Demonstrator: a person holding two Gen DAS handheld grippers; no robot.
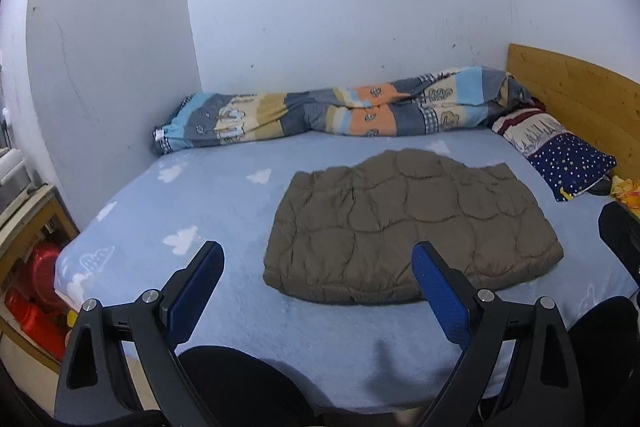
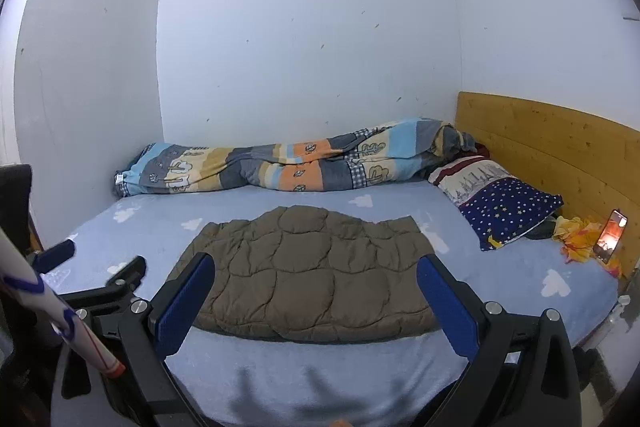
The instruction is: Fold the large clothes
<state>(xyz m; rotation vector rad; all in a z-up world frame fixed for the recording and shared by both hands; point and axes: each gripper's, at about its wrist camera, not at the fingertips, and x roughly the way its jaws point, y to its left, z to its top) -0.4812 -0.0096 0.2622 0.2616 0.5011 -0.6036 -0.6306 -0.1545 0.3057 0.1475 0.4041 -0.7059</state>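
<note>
Bed (image 2: 280, 367) holds a folded brown quilted coat (image 2: 312, 275) (flat) — left gripper (image 1: 318, 259) and right gripper (image 2: 316, 271) spread, empty.

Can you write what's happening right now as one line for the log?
jacket: folded, flat on bed | left hand-held gripper: open, empty | right hand-held gripper: open, empty

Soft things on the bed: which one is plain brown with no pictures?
The puffy quilted jacket, folded flat mid-bed. The rolled blanket by the wall has colourful patches with trees, and the pillow by the headboard has stars.
</note>
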